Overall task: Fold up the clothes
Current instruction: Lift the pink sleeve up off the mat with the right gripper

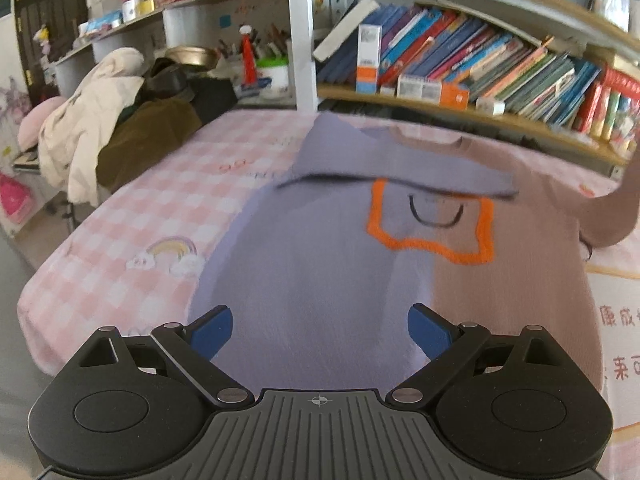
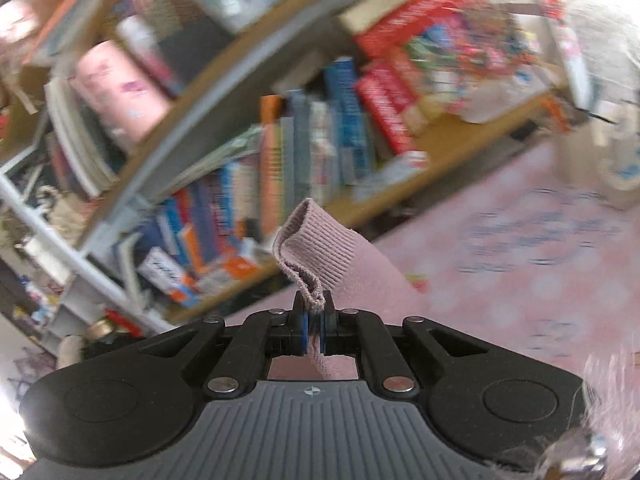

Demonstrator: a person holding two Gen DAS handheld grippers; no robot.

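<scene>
Spread flat on the pink checked bedcover (image 1: 132,200): a two-tone sweater (image 1: 320,288), lilac on the left half, dusty pink-brown on the right, neckline at the far end toward the bookshelf (image 1: 480,76), hem at the near end just ahead of the left gripper (image 1: 320,334). Long axis of the body therefore near to far, straight along the left camera's line of sight. Left sleeve (image 1: 396,164) already laid crosswise over the chest, partly covering the orange outlined patch (image 1: 432,232). Left gripper spread wide, blue pads (image 1: 212,332) well apart, holding nothing, hovering over the lilac near part. Right sleeve (image 1: 616,208) lifted off the bed at the far right edge, curving upward out of the left view. In the right wrist view: right gripper (image 2: 316,320) clamped tight on the ribbed cuff (image 2: 316,248) of that sleeve, cuff folded over itself and poking up above the closed pads, sleeve cloth trailing down and right toward the bedcover. Strong motion blur across the shelves there. Judged from this: right hand clearly the one engaged; coming move probably a carry of the cuff leftward across the chest, at right angles to the body's long axis, to land on or beside the left sleeve. Main risk: sleeve twisting or landing bunched if released while raised.
</scene>
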